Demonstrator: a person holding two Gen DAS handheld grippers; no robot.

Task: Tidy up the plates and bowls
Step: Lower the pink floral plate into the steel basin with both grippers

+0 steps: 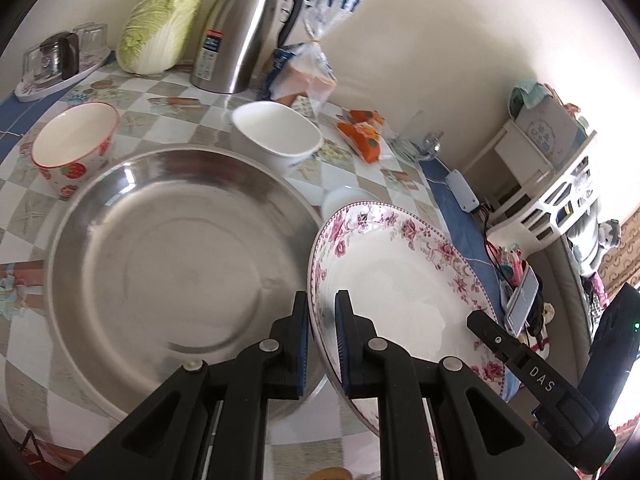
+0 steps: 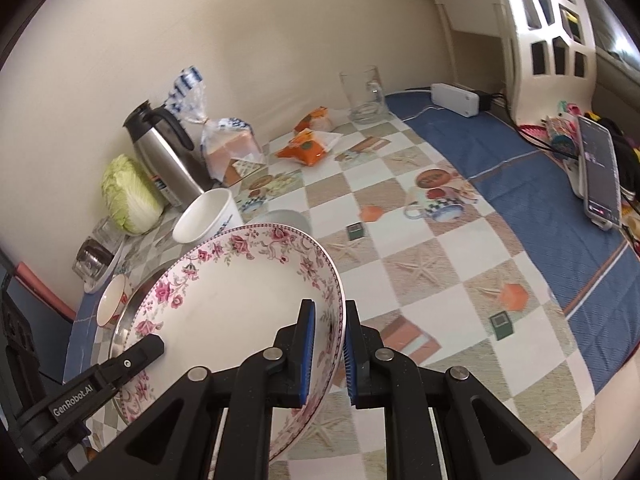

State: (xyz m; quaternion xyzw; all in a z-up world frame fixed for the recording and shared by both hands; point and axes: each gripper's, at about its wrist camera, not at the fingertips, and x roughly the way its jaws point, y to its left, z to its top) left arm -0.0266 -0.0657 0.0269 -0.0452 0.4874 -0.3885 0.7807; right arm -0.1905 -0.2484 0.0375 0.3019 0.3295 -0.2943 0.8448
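A white plate with pink flowers [image 1: 400, 280] is held between both grippers above the table. My left gripper [image 1: 322, 312] is shut on its left rim. My right gripper [image 2: 330, 320] is shut on its right rim [image 2: 240, 304]. The right gripper's finger also shows in the left wrist view [image 1: 520, 356]. A large steel plate [image 1: 176, 264] lies on the table just left of the flowered plate. Behind it stand a strawberry bowl [image 1: 76, 144] and a white bowl [image 1: 280, 132]. A small white bowl [image 1: 344, 198] is partly hidden behind the flowered plate.
A steel thermos jug [image 1: 244, 32], a cabbage [image 1: 160, 24], bagged bread [image 1: 304, 76], orange packets [image 1: 364, 132], a glass mug [image 2: 364, 92] and a tray of glasses [image 1: 60, 60] line the wall. A phone [image 2: 600, 168] and a white rack [image 2: 548, 40] are at the right.
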